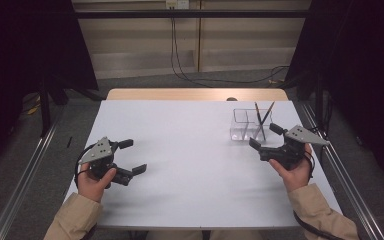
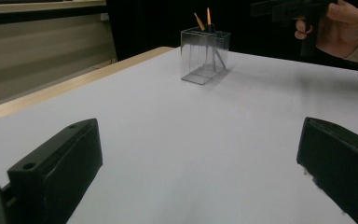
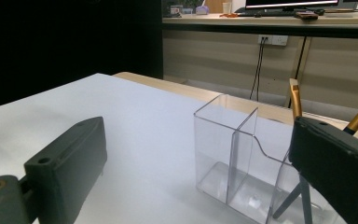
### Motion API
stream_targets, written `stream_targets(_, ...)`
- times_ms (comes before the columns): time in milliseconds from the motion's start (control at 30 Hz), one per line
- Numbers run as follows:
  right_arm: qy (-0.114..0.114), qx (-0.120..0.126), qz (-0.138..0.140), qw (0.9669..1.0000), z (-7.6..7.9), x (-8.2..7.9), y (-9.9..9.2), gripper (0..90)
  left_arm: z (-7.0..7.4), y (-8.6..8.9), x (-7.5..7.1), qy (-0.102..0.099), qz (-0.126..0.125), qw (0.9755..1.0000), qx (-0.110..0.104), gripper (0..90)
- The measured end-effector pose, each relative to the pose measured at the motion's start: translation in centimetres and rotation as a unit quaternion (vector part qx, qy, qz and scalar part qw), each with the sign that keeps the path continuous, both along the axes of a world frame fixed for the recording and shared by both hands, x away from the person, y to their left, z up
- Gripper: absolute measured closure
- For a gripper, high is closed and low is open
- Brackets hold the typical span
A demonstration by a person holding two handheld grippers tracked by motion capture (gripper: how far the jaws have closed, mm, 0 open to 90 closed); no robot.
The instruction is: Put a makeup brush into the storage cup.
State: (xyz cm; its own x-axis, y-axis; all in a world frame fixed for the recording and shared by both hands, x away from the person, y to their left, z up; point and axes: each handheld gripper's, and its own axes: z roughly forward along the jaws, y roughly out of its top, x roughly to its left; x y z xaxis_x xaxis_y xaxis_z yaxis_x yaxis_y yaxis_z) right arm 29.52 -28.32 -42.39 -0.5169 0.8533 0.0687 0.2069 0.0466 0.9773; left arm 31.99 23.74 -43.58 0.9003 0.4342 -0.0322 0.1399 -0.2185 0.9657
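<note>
Left tongs (image 1: 132, 156): hovering over the bench (image 1: 190, 165), jaws gaping apart, empty.
Right tongs (image 1: 265, 136): gaping apart just beside the clear holder (image 1: 244, 125).
Brushes (image 1: 261, 120): leaning crossed in the holder's right compartment.

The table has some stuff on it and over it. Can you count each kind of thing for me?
Clear plastic holder: 1
Brushes standing in the holder: 2
Hand-held grippers, left hand-held gripper and right hand-held gripper: 2
Total: 5
</note>
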Motion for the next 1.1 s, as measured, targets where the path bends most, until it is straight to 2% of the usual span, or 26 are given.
stream_targets(500, 0.002, 0.007, 0.009, 0.9999, -0.1, -1.3, 0.1, 3.6, 0.1, 0.0, 0.1, -0.002, 0.000, 1.0000, -0.001, 0.0)
stream_targets(1100, 0.011, 0.005, 0.023, 0.9997, -0.4, -3.2, 0.2, 3.4, 0.2, 0.1, 0.0, -0.005, 0.001, 1.0000, -0.001, 0.0)
